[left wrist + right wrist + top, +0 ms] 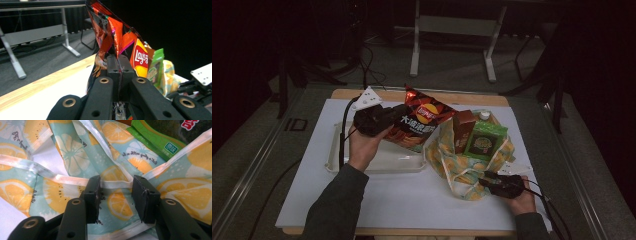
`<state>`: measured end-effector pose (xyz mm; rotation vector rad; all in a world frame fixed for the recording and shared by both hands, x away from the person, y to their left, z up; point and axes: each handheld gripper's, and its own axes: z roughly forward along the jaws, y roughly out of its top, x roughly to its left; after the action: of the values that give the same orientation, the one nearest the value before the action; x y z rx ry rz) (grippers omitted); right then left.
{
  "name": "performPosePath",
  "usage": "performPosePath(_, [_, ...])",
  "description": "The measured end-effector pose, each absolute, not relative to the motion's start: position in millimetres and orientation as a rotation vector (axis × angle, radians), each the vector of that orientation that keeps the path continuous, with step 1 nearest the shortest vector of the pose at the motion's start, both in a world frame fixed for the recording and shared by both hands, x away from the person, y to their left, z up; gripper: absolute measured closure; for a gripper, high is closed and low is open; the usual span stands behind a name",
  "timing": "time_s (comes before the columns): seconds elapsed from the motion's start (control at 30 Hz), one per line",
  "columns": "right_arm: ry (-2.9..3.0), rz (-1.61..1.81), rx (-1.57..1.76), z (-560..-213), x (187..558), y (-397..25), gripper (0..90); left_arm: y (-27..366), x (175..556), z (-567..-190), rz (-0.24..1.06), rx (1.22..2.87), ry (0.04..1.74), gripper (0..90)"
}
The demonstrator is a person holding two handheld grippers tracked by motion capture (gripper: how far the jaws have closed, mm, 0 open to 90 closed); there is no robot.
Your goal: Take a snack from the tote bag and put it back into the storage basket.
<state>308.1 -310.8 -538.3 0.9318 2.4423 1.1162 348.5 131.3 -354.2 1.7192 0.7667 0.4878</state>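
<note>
A red and black Lay's chip bag is held up over the white tray, with my left gripper shut on its left edge. In the left gripper view the jaws pinch the crinkled edge of the chip bag. A lemon-print fabric bag lies to the right, holding a brown box and a green packet. My right gripper is at the bag's front edge. Its jaws stand open astride the white hem of the fabric bag; the green packet lies beyond.
The white mat covers a wooden table. A white bottle cap pokes out behind the green packet. A grey desk frame stands on the floor beyond the table. Cables trail from both grippers.
</note>
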Motion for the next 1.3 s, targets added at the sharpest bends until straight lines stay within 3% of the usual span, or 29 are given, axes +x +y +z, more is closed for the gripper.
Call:
performPosePath(0.97, [2.444, 1.115, 0.933, -538.4, 308.0, -310.7, 58.7, 144.2, 390.2, -397.3, 0.594, 1.688, 0.876, 89.6])
performPosePath(1.3, [2.444, 1.114, 0.934, -538.3, 307.9, -310.7, 58.7, 166.0, 395.3, -424.3, 0.606, 1.674, 0.972, 88.9])
